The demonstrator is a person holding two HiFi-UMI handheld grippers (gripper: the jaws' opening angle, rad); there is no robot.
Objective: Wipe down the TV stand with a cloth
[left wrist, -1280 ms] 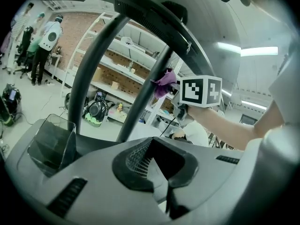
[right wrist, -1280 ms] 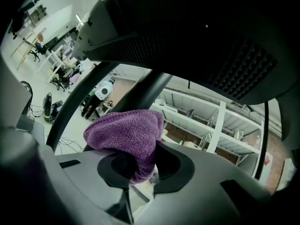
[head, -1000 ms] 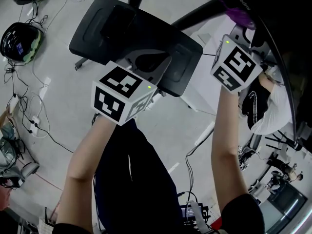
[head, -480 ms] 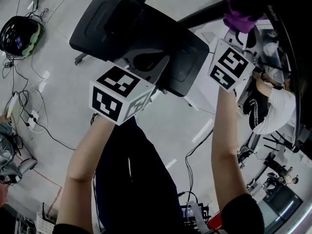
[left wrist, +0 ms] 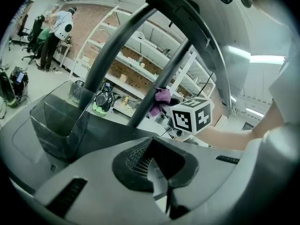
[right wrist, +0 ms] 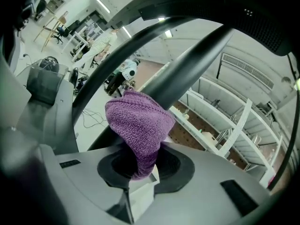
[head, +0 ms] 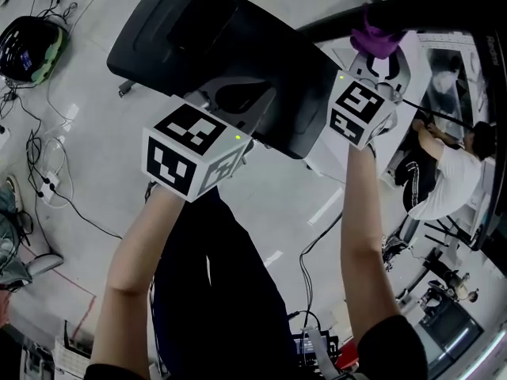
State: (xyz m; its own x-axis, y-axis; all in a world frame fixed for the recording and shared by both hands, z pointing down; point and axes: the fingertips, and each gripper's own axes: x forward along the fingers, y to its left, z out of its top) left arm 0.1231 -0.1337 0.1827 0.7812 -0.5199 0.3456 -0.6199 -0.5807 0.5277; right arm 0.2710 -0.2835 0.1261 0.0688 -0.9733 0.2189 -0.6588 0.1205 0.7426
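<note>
1. Compared with one second ago, the right tool (right wrist: 140, 181) sits further left and slightly lower in the head view. It has carried the cloth (right wrist: 138, 125) along the black strut (right wrist: 187, 64) of the TV stand (head: 198, 30). The left tool (left wrist: 161, 186) has barely changed place.
2. Left tool: held out in front of the body, nearest the person. Its jaws are brought together with nothing between them. It contacts no part of the stand that the views show.
3. Right tool: raised at the end of the outstretched right arm. Its jaws are clamped on the lower end of the purple cloth. The bunched upper part stands proud of the jaws and bears against the strut.
4. Step in hand, as judged: wiping the strut. Recommended practice:
   - Keep the cloth, not the jaws, on the tube.
   - Maintain even pressure and travel along the tube's length.
   - Roll the wrist to reach the tube's far side.
   - Hold the clamp firm so that friction does not drag the cloth out.
5. Beyond the tools, the stand's flat black base rests on the floor. No cloth is on it at this moment.
6. Cables (head: 47, 188) trail across the floor to the left.
</note>
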